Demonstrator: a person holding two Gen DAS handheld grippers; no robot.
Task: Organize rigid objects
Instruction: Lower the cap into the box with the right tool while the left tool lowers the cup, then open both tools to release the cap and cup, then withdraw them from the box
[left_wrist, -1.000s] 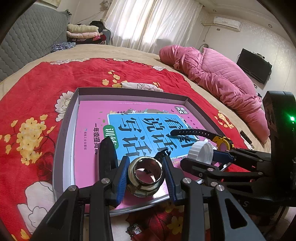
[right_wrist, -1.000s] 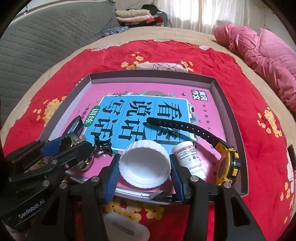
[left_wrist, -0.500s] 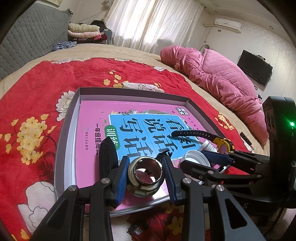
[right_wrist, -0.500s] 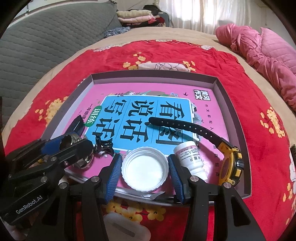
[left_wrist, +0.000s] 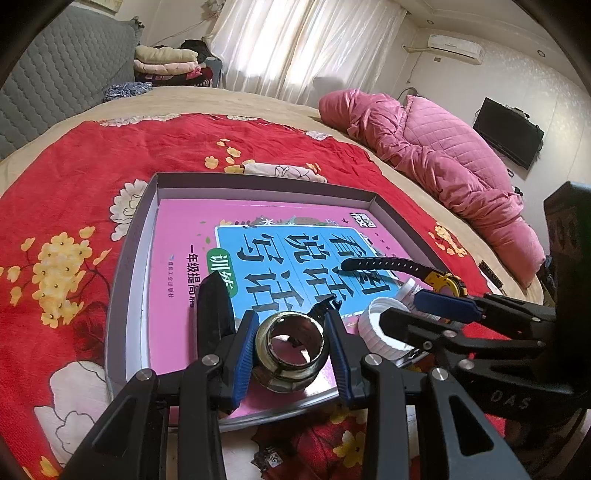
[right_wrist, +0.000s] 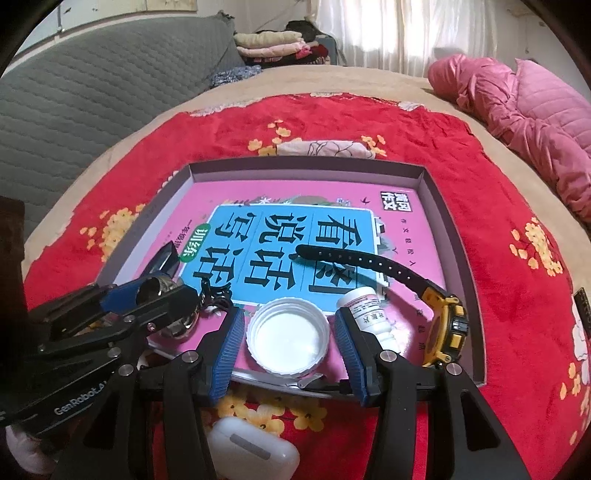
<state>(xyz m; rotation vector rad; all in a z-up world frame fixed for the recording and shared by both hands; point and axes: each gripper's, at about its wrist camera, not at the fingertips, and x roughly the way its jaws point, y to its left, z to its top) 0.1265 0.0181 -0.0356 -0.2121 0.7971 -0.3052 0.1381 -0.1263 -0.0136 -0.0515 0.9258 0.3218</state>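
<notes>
A grey shallow tray (left_wrist: 129, 266) (right_wrist: 439, 206) lies on the red bedspread with a pink book (left_wrist: 177, 229) (right_wrist: 332, 199) inside. My left gripper (left_wrist: 290, 345) is shut on a brass metal ring (left_wrist: 290, 350) just above the book's near edge; it also shows in the right wrist view (right_wrist: 155, 291). My right gripper (right_wrist: 290, 341) is open, its pads on either side of a white cap (right_wrist: 288, 339) (left_wrist: 376, 325) that rests on the book. A small white bottle (right_wrist: 369, 314) and a black-and-yellow watch (right_wrist: 443, 325) (left_wrist: 439, 280) lie in the tray to the right.
A white earbud case (right_wrist: 255, 450) lies on the bedspread in front of the tray. A black clip (right_wrist: 216, 291) sits on the book by the left gripper. A pink quilt (left_wrist: 443, 166) is heaped at the far right. A grey headboard (right_wrist: 92, 92) stands at the left.
My right gripper lowered the white cap onto the book and opened, letting it go. The left gripper kept its hold on the metal ring and barely moved.
</notes>
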